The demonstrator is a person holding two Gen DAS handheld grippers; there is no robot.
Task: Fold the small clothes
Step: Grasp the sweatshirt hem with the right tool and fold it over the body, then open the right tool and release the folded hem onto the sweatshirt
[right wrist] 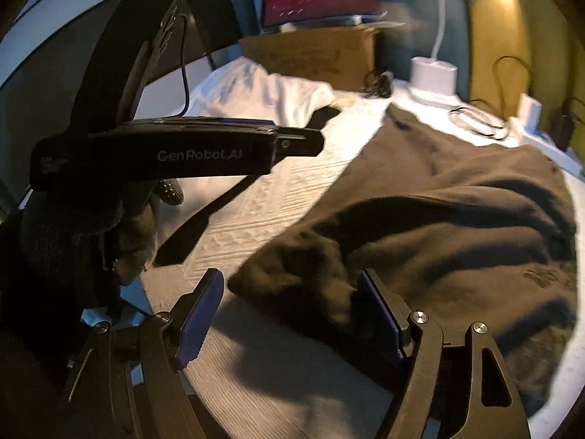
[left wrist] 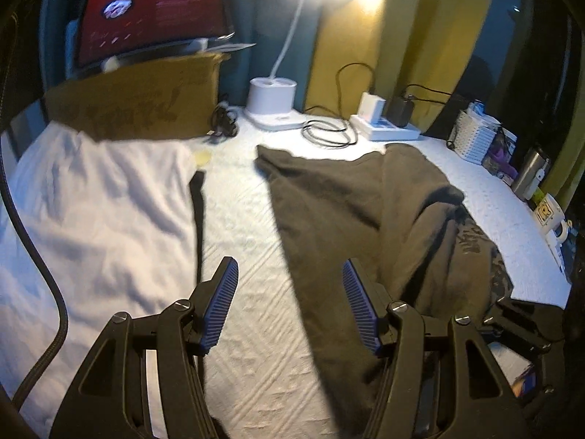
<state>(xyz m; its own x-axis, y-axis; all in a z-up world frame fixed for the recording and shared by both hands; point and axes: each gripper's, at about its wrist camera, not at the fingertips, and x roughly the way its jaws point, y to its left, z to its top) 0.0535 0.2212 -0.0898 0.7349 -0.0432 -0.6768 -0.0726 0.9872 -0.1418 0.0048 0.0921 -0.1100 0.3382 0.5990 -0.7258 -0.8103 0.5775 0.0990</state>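
The dark garment [right wrist: 438, 219] runs out past the right wrist picture's lower right edge, and its near fold is smeared by motion blur. Print on the cardboard box [left wrist: 146, 106] is too blurred to read. The lamp [left wrist: 272, 100] head is lost in glare. Items beside the white basket [left wrist: 473, 135] are too small to identify.

The only legible text is the brand "GenRobot.AI", printed in pale letters on the black body of the left gripper [right wrist: 204, 153]; other printing, on screen, box and garment, is too blurred.
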